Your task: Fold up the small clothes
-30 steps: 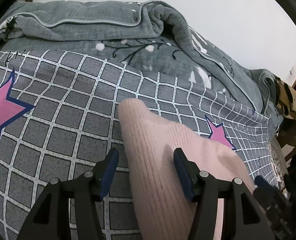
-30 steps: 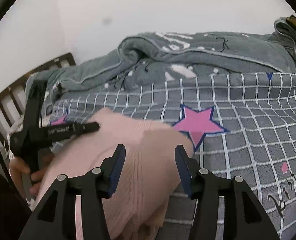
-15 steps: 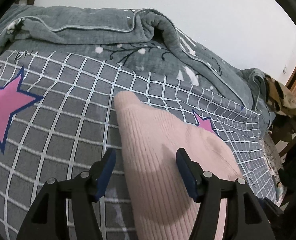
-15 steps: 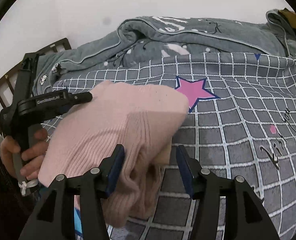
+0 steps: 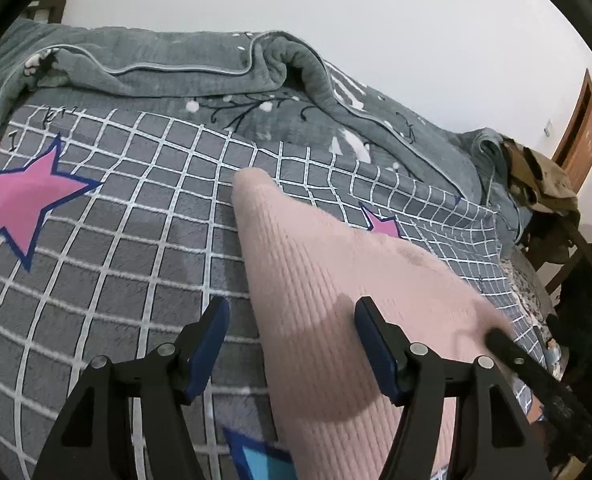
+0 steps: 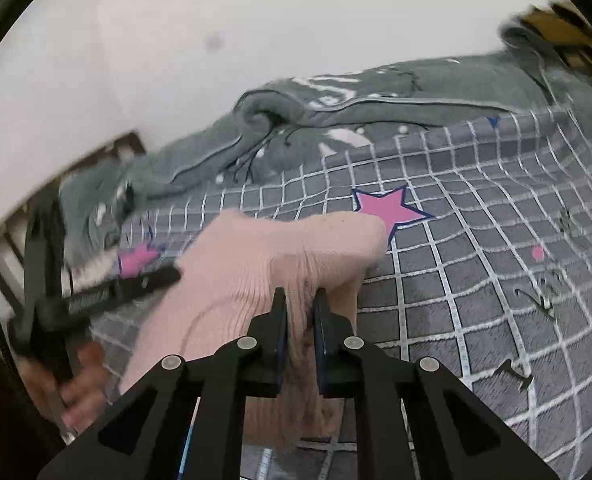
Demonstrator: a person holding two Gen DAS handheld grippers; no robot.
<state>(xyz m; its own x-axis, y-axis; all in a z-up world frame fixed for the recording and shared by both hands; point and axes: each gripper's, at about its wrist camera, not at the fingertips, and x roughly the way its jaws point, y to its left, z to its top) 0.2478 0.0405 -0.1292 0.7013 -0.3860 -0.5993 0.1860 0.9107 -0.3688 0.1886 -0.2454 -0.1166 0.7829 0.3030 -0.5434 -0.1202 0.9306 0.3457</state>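
A pink ribbed knit garment [image 5: 315,248] lies on the grey grid bedspread [image 5: 96,260]. My left gripper [image 5: 292,308] is open over its left edge. Fabric lies between the jaws and the blue pads do not press it. In the right wrist view the garment [image 6: 256,256] bunches up toward my right gripper [image 6: 300,294], whose jaws are closing and pinch a fold of the pink fabric. One of the left gripper's fingers [image 6: 148,280] reaches over the garment's left side, held by a person's hand [image 6: 76,380]. A right finger [image 5: 507,350] shows blurred at the garment's right side.
A grey quilt [image 5: 216,68] is bunched along the back of the bed against a white wall. Pink stars [image 5: 28,204] mark the bedspread. A chair piled with clothes [image 5: 543,184] and a wooden door [image 5: 579,136] stand to the right. Wooden bed rails [image 6: 128,148] are on the left.
The right gripper's jaws went from wide apart to closed on a fold of the pink garment. The left jaws stand slightly wider. Both views shifted across the bed.
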